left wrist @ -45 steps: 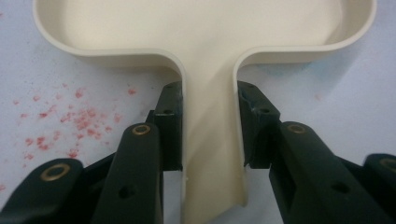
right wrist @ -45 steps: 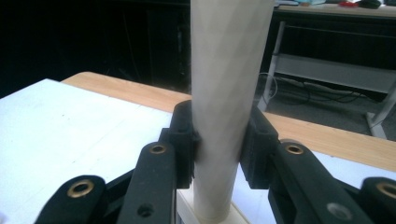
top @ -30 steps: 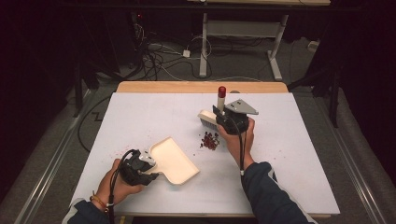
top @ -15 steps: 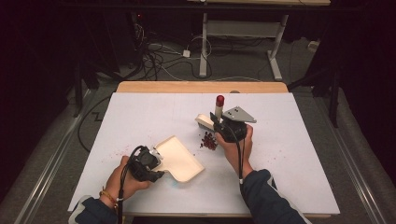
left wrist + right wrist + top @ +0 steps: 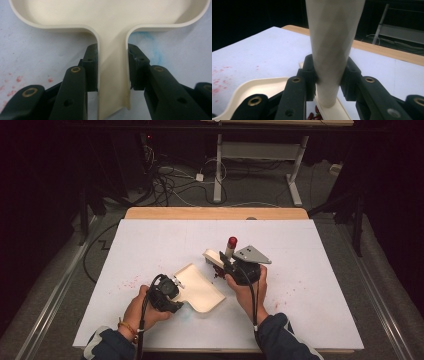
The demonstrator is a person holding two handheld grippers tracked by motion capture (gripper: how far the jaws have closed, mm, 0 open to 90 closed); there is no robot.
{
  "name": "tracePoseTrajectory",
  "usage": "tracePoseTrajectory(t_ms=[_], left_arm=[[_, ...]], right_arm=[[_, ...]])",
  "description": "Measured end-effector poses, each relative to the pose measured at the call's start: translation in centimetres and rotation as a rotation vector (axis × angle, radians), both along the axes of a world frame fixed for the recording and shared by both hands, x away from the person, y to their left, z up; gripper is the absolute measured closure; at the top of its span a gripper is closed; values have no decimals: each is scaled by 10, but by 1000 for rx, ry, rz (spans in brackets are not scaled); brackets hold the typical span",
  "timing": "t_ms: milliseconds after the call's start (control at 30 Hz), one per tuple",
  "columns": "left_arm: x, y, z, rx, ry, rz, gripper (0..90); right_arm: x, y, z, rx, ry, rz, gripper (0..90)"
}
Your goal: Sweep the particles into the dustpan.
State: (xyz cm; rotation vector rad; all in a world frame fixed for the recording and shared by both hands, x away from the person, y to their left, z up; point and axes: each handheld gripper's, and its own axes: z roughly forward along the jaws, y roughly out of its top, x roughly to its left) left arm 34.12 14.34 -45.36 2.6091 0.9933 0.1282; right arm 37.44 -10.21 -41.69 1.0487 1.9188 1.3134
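No brand, label or readable writing anywhere on the things.

On the surface (image 5: 150, 240), covered in plain white with a wooden edge at 12 o'clock: a cream dustpan (image 5: 200, 287), smooth and matte like plastic, with a flat tray, a low rounded rim and a narrow straight handle. Lying a little toward 6 o'clock from the middle of the surface, handle pointing to about 8 o'clock.

Left gripper (image 5: 112, 72) clenched on that handle, one black jaw pressed on each side wall of it. Black, hard, angular jaws with brass-coloured round pins. Held by the left hand (image 5: 142, 307).

Right gripper (image 5: 328, 75) grasping a cream brush handle (image 5: 332, 47), round, smooth, tapering downward into a flat cream bar. In the high view, the same brush (image 5: 215, 257) standing nearly upright just at 2 o'clock of the dustpan, with a red cap (image 5: 232, 241) on top. Right hand (image 5: 247, 290) holding the gripper from below; grey three-cornered plate on top.

Small dark red beans (image 5: 314, 116), glossy and oval, under the brush bar, close to the dustpan rim. Faint red specks and a pale blue smear staining the white cover.
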Motion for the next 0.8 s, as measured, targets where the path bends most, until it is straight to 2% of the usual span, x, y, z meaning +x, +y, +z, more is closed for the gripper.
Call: tracePoseTrajectory(t_ms=[400, 567, 700, 800], left_arm=[[8, -21, -2, 15, 6, 14, 642], [7, -21, -2, 2, 1, 22, 641], [7, -21, -3, 9, -2, 21, 641], [7, -20, -4, 4, -1, 21, 641]], right_arm=[[-21, 15, 0, 21, 5, 62, 700], [-29, 21, 2, 31, 3, 88, 701], [-33, 23, 8, 55, 11, 113, 703], [-34, 24, 11, 50, -11, 121, 704]])
